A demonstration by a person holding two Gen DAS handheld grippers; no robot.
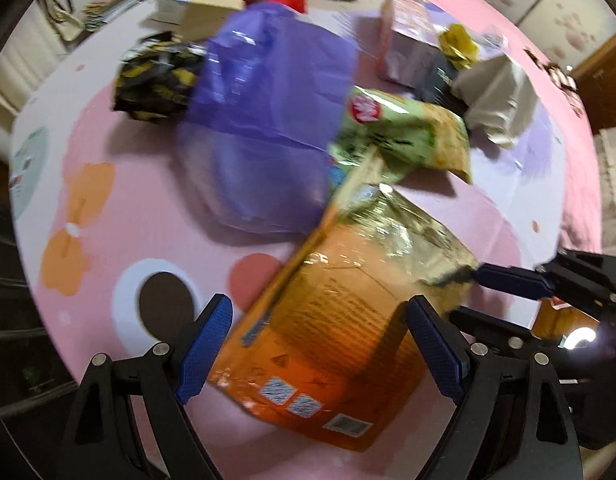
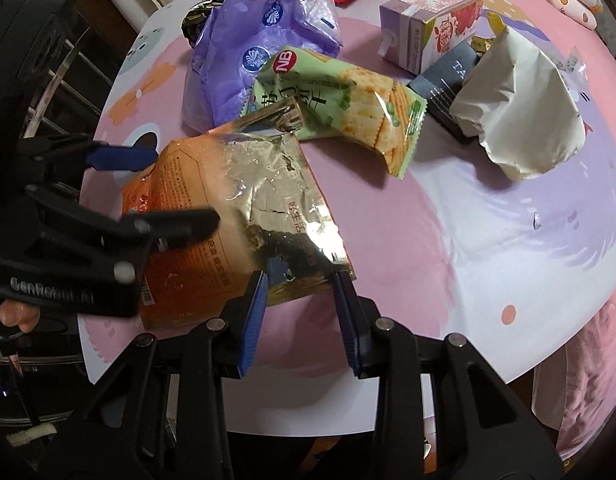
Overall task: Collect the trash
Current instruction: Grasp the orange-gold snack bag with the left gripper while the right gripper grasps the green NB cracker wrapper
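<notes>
Orange snack bag (image 2: 211, 216) lay at near left edge of tabletop (image 2: 488, 240), w/ green cracker pack (image 2: 348, 108) & purple bag (image 2: 243, 68) just behind it. Right gripper (image 2: 299, 304) was half-closed around bag's foil corner, pads not clearly pressing. Left gripper (image 1: 320, 344) was spread wide, straddling bag, released

Crumpled orange-silver snack bag (image 2: 235, 216), flat on table (image 2: 448, 240)

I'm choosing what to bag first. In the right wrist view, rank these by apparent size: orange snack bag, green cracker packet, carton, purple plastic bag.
1. orange snack bag, though it lies nearest the camera.
2. purple plastic bag, partly hidden.
3. green cracker packet, close to the purple bag; unsure.
4. carton, farthest away.
</notes>
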